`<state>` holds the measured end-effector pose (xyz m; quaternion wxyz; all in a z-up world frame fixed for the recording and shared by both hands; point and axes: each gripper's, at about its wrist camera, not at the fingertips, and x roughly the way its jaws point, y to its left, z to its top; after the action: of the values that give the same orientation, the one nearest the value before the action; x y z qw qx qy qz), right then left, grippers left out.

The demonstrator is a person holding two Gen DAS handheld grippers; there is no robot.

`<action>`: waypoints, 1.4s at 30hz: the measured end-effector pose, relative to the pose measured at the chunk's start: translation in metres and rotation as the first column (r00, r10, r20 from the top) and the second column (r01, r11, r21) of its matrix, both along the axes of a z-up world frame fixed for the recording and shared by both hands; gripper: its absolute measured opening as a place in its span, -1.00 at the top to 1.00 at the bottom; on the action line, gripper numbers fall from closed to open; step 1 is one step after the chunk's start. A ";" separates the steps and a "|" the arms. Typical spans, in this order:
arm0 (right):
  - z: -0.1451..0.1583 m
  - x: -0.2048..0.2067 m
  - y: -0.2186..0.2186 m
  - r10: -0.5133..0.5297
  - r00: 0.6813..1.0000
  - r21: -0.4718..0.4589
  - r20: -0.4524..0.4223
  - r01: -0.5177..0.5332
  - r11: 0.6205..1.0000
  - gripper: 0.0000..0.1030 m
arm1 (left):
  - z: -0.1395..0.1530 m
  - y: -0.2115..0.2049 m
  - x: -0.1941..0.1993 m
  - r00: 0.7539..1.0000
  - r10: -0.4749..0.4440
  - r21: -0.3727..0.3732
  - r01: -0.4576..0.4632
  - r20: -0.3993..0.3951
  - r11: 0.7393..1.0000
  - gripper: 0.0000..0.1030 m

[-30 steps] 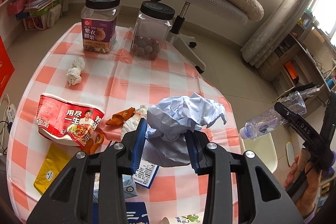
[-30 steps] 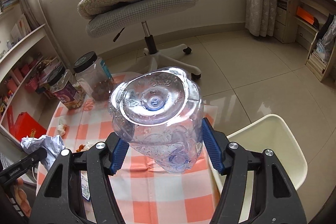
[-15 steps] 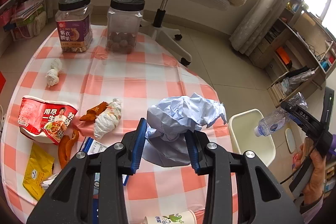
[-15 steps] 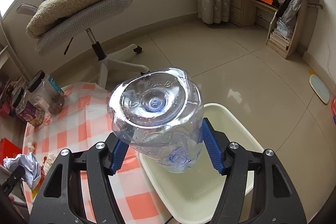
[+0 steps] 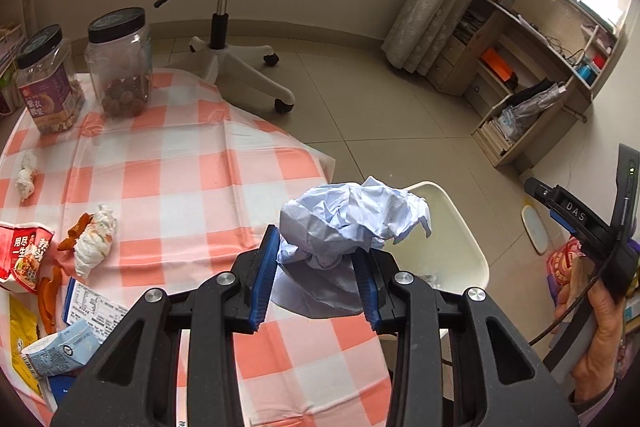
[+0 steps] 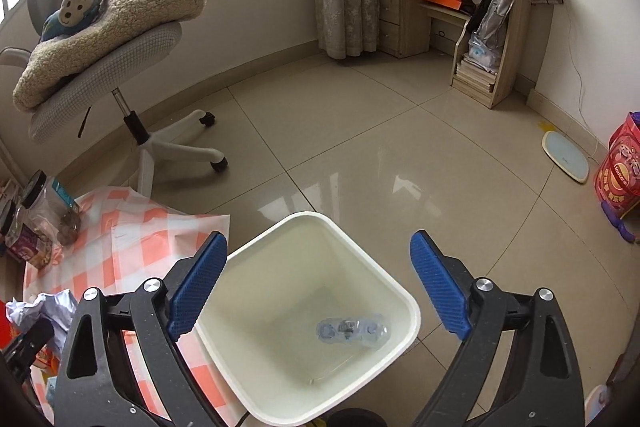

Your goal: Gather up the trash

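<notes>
A tiled bedroom floor meets a round tabletop [image 5: 192, 163] under an orange-and-white checked cloth. Nearest, the left claw [image 5: 316, 283] is clamped on a crumpled pale-blue paper ball [image 5: 348, 223], held at the tabletop's edge beside the white square plastic bin [image 6: 404, 311]. The right claw [image 6: 316, 283], over the bin, has just sprung wide and is empty; one crushed clear plastic bottle [image 6: 352, 331] lies inside. Best carry the paper fully above the bin before letting go. Beyond lie two white tissue wads and two black-lidded jars.
</notes>
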<state>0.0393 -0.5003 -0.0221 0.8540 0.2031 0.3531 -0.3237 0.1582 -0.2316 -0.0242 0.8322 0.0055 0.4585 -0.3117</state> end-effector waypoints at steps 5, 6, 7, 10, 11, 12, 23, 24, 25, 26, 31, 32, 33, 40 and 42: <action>0.003 -0.020 -0.015 -0.026 1.000 -0.006 0.008 0.026 1.000 -0.75 | -0.001 -0.045 -0.011 0.998 -0.055 0.002 0.055 -0.020 0.998 0.29; 0.004 -0.024 -0.018 -0.031 0.999 -0.008 0.009 0.031 0.999 -0.75 | -0.002 -0.053 -0.013 0.998 -0.066 0.006 0.066 -0.021 0.998 0.29; 0.004 -0.028 -0.021 -0.037 0.999 -0.010 0.010 0.038 0.999 -0.75 | -0.003 -0.062 -0.016 0.997 -0.076 0.009 0.076 -0.024 0.997 0.29; 0.005 -0.039 -0.029 -0.055 0.998 -0.012 0.017 0.055 0.998 -0.75 | -0.006 -0.087 -0.022 0.994 -0.104 0.018 0.104 -0.033 0.994 0.29; 0.005 -0.043 -0.032 -0.060 0.998 -0.006 0.021 0.061 0.998 -0.75 | -0.007 -0.095 -0.024 0.993 -0.111 0.022 0.112 -0.032 0.993 0.29; 0.006 -0.046 -0.036 -0.067 0.997 0.000 0.028 0.067 0.998 -0.75 | -0.007 -0.103 -0.026 0.992 -0.119 0.027 0.120 -0.030 0.992 0.29; 0.010 -0.068 -0.051 -0.131 0.990 -0.003 0.059 0.131 0.991 -0.79 | -0.005 -0.152 -0.043 0.984 -0.177 0.070 0.176 0.009 0.982 -0.19; 0.011 -0.068 -0.050 -0.136 0.989 -0.004 0.063 0.136 0.991 -0.80 | -0.004 -0.151 -0.043 0.985 -0.173 0.069 0.172 0.014 0.983 -0.23; 0.012 -0.070 -0.049 -0.138 0.988 -0.007 0.066 0.139 0.990 -0.81 | -0.003 -0.148 -0.042 0.985 -0.169 0.068 0.168 0.018 0.984 -0.24; 0.013 -0.069 -0.047 -0.139 0.988 -0.013 0.069 0.140 0.990 -0.81 | -0.002 -0.144 -0.041 0.986 -0.163 0.070 0.161 0.025 0.984 -0.24; 0.019 -0.066 -0.030 -0.125 0.989 -0.062 0.081 0.130 0.990 -0.85 | 0.007 -0.126 -0.044 0.984 -0.113 0.110 0.099 0.136 0.989 -0.25; 0.019 -0.065 -0.025 -0.121 0.989 -0.072 0.083 0.127 0.989 -0.86 | 0.009 -0.121 -0.044 0.981 -0.104 0.114 0.086 0.162 0.990 -0.26; 0.020 -0.063 -0.020 -0.118 0.990 -0.083 0.084 0.125 0.989 -0.86 | 0.011 -0.117 -0.044 0.979 -0.093 0.116 0.073 0.183 0.991 -0.28; 0.025 -0.048 0.025 -0.066 0.994 -0.154 0.087 0.079 0.985 -0.86 | 0.023 -0.078 -0.048 0.933 -0.007 0.139 -0.046 0.359 0.989 -0.52; 0.026 -0.042 0.041 -0.043 0.994 -0.169 0.097 0.059 0.984 -0.86 | 0.025 -0.064 -0.049 0.915 0.025 0.135 -0.086 0.403 0.987 -0.65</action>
<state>-0.0027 -0.4595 0.0044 0.8752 0.1525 0.2784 -0.3650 0.1089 -0.2956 0.0006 0.9140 0.1183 0.3009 -0.2449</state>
